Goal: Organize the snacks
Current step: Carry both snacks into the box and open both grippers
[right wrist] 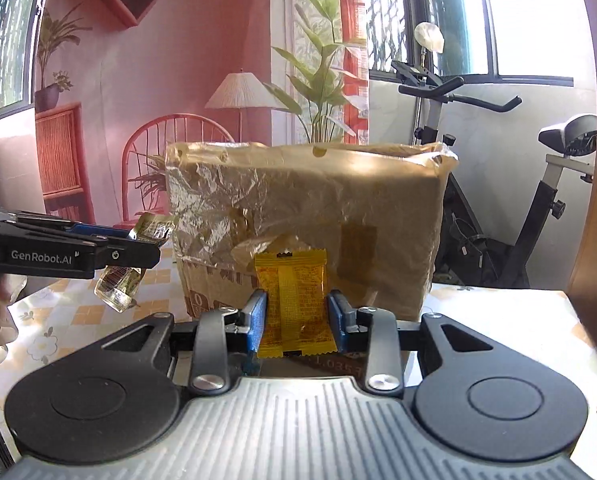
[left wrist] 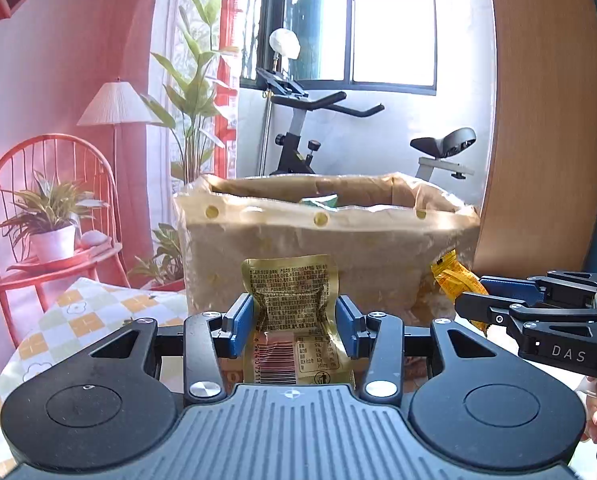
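While both packets hang clear of the table [right wrist: 498, 320]: each hand-held gripper points slightly downward at the cardboard box [left wrist: 326, 256].
Left wrist view: left hand-held gripper [left wrist: 294, 320] clamps a gold snack packet [left wrist: 294, 304] upright, box just ahead.
Right wrist view: right hand-held gripper [right wrist: 296, 316] pinches a yellow snack packet [right wrist: 292, 300] upright, facing the box wall; the left gripper reaches in level from its left.

I get strong daylight thru the window [left wrist: 390, 20], panes blown out white in both views. Box [right wrist: 306, 216] is backlit, w/ glare on its plastic wrap and top edge. Pink cast on left wall. Heavy fisheye bend at edges, corners black. Foreground sharp, slight softness far back. Desk [right wrist: 498, 320] sunlit, washed out.
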`<state>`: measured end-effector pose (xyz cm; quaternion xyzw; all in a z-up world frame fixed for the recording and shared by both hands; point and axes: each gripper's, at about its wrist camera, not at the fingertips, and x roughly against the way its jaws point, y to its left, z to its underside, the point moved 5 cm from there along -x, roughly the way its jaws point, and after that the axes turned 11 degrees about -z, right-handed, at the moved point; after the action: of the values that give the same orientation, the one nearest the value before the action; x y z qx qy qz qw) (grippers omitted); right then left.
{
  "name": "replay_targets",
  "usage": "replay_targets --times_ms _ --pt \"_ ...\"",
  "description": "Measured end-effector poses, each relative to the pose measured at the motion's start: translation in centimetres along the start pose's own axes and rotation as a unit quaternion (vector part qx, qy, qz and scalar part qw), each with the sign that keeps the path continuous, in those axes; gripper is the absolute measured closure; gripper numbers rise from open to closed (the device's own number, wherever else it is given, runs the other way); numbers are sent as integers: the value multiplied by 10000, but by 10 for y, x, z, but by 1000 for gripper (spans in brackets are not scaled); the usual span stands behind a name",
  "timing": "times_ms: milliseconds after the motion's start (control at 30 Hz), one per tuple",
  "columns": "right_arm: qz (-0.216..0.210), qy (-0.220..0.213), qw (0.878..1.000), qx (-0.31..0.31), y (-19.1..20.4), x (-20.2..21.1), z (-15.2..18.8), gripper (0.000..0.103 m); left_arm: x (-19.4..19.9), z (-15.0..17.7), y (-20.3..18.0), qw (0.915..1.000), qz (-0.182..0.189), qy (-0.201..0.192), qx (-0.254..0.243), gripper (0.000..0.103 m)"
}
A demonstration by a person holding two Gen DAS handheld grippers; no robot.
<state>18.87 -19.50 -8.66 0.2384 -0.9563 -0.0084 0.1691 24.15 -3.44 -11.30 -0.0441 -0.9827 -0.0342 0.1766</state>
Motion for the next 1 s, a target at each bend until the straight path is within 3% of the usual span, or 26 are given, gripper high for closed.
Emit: replay_targets --times_ms 100,200,400,567,700,867,1000 --pt "13 -337 9994 4 -6 -4 -38 68 -5 -36 5 9996 8 -268 56 56" --pt "89 -413 9991 -6 -17 -16 -70 68 -19 -67 5 9994 64 -339 102 56" --pt "324 145 9989 -298 -61 -68 -99 68 -76 -112 -4 9999 18 -123 2 56" --pt "629 650 9947 -489 -84 -98 -94 68 -119 -116 -4 9995 -141 240 -125 55" --pt "801 798 9912 -682 -95 -102 -86 68 -136 -109 -5 9986 -184 484 -113 53" --pt "879 828 9896 -778 -98 -97 -84 65 -142 -99 1 9975 -214 669 -50 38" --pt "767 741 9917 -714 -89 -86 -88 48 -132 -97 8 9977 -236 632 -27 32"
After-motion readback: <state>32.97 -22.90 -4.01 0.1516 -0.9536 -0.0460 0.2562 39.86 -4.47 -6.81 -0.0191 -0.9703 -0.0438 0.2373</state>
